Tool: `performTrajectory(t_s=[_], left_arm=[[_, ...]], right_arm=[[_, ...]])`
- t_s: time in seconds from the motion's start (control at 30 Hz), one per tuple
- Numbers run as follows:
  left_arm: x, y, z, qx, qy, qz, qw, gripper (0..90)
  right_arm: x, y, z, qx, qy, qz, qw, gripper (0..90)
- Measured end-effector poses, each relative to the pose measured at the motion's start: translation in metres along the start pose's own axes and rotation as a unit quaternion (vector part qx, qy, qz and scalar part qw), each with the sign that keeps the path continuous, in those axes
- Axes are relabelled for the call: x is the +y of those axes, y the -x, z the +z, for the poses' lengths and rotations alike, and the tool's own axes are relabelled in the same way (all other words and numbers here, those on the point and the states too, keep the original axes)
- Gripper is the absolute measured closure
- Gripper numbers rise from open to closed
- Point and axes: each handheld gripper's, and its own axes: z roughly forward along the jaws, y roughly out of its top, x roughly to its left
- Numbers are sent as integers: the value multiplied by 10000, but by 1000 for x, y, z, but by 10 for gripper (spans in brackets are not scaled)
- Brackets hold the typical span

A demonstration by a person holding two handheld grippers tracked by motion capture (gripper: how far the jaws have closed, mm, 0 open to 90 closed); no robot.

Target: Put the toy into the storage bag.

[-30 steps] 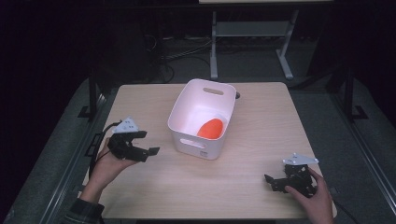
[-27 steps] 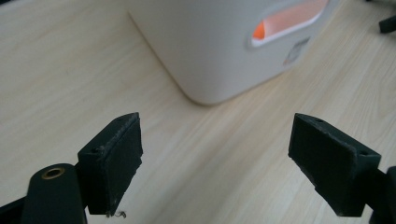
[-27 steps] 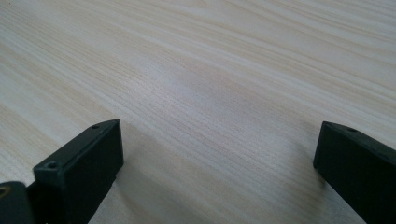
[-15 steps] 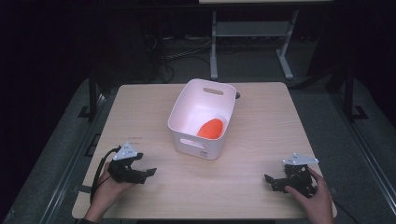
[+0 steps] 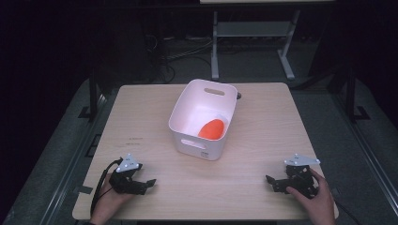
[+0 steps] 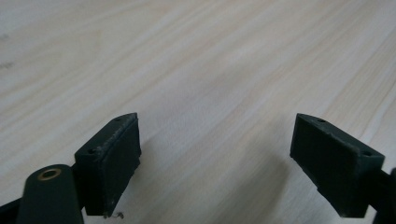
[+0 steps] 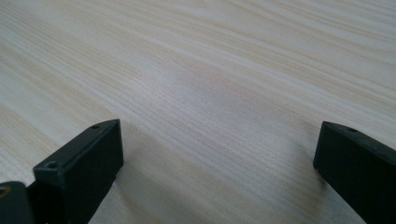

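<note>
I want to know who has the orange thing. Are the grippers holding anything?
No. Both the left gripper and right gripper are open over bare table. The orange thing lies in the white tub.

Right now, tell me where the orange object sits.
In the high view, the orange object lies inside the white bin at table centre, toward the bin's near right corner.

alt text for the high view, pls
A white bin holding an orange object sits mid-table on a light wood table. At the near edge, the left gripper and right gripper rest in the person's hands, open and empty.
</note>
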Motion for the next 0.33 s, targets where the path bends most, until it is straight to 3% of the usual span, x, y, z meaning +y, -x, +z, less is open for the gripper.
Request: performTrajectory(t_s=[0.33], left_arm=[[-3,3,1,65,70,100,9999,132]], right_arm=[[0,0,0,2,3,-3,10000,9]])
